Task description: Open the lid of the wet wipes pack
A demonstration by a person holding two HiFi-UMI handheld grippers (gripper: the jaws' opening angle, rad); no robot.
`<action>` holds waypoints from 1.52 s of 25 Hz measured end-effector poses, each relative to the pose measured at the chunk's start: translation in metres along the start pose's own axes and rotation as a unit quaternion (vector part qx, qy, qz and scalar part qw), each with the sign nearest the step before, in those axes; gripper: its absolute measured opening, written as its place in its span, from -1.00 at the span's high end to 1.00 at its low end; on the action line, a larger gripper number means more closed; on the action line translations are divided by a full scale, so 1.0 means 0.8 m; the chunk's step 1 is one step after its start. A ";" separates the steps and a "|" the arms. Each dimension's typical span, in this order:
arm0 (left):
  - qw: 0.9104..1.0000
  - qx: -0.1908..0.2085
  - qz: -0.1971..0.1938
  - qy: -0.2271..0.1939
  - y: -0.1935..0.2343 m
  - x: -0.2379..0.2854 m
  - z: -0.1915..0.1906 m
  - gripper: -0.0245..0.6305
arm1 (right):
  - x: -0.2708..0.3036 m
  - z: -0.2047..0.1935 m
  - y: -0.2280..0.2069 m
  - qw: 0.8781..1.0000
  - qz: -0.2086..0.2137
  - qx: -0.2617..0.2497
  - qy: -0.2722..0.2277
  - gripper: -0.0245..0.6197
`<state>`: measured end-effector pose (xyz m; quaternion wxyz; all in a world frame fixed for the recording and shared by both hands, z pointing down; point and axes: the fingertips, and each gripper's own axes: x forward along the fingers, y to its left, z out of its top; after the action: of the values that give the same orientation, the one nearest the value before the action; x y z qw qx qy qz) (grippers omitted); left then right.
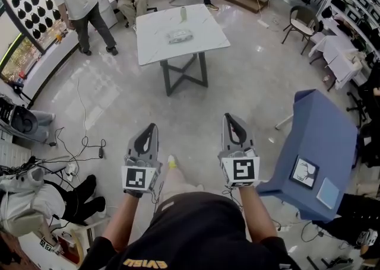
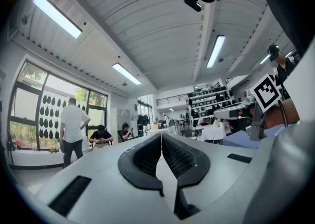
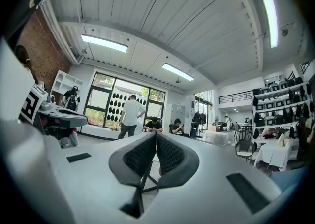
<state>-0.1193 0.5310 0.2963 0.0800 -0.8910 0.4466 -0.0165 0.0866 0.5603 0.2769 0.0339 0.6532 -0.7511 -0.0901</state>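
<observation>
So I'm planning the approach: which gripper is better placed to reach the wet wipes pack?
Left, only slightly: the left gripper and right gripper are both shut, empty, far from the table; the wet wipes pack lies nearer the left's line.

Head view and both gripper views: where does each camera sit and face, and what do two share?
Head view: on the person's head, facing steeply down; forearms, left tongs, right tongs, white table ahead.
Left gripper view: on the left tongs, facing level across the room; its shut jaws.
Right gripper view: on the right tongs, facing level; its shut jaws.
Shared: both gripper views show the standing person in white.
</observation>
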 end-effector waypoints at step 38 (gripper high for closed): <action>1.000 -0.013 -0.008 0.013 0.005 0.036 -0.007 -0.44 | 0.023 -0.016 0.003 0.999 0.033 0.020 0.001 -0.54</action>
<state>-0.1058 0.5050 0.2996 0.0623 -0.8953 0.4404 -0.0233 0.0839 0.5414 0.2885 0.0239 0.6286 -0.7739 -0.0733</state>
